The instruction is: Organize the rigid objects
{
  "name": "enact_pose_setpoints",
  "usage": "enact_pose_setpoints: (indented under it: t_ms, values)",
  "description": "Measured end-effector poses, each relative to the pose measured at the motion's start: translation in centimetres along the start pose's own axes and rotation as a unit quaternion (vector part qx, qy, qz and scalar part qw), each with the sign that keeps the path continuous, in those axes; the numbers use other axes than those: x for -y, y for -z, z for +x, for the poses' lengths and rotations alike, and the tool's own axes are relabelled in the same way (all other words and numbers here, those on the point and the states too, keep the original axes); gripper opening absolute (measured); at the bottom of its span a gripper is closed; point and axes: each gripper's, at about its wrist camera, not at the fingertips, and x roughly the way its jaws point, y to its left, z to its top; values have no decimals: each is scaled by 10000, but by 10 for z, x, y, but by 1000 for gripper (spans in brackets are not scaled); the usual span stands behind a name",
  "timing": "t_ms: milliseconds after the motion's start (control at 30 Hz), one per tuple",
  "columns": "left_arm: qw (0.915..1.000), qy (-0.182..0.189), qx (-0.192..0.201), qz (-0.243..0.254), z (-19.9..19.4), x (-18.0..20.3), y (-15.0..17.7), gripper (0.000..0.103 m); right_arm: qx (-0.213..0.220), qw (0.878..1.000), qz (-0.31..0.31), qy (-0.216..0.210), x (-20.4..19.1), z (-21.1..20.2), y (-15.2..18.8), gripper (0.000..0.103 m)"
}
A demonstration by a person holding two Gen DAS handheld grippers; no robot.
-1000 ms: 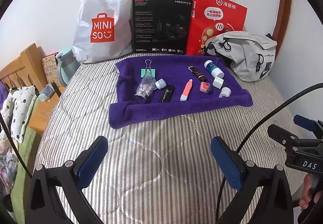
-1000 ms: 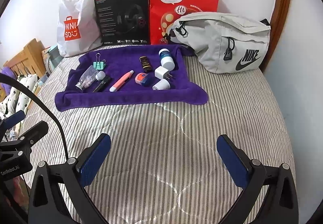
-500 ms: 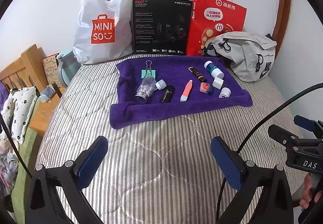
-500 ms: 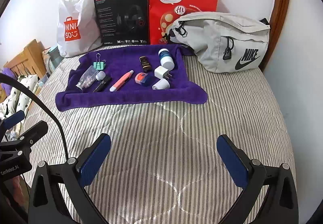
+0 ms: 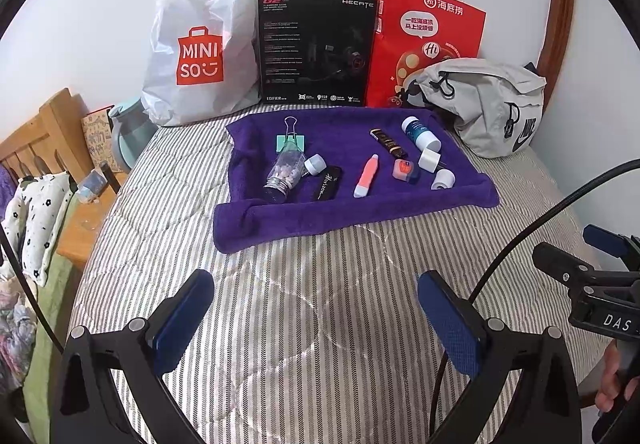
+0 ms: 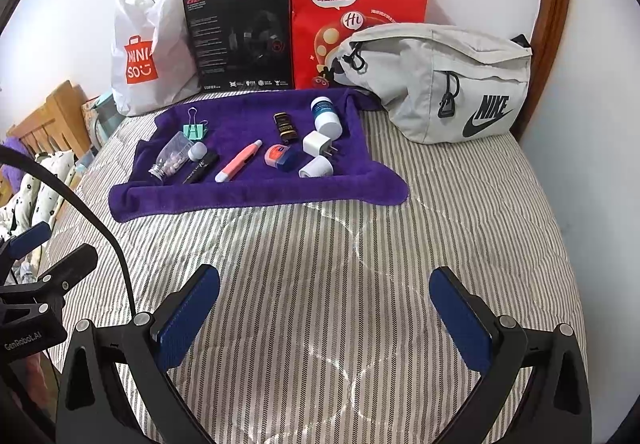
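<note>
Left wrist view: the left gripper hovers over the striped bed, jaws spread wide and empty, almost exactly as a second ago; the scene has only slid slightly lower in frame. Ahead lies the purple towel carrying the small items: a clip, a clear bottle with its cap just beside it, a black stick, a pink pen, a dark tube, a white bottle, an orange eraser and two white plugs. Only this view shows the person's hand at the lower right, holding the other gripper's handle, and a teal jug by the wooden headboard.

Right wrist view: the right gripper also hangs over the bed, jaws spread and empty, its position barely changed. The towel sits ahead and to the left, every item on it unmoved. This view shows the grey Nike bag in full, touching the towel's far corner, and the left gripper's body at the left edge. Behind stand the Miniso bag, black box and red bag.
</note>
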Motion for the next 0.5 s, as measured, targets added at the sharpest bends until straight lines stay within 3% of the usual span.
enact_pose_setpoints:
  t_ms: [500]
  values:
    - [9999,7,-10,110,1,1,-1,103,-15,10000,39,50,4,2,-2,103]
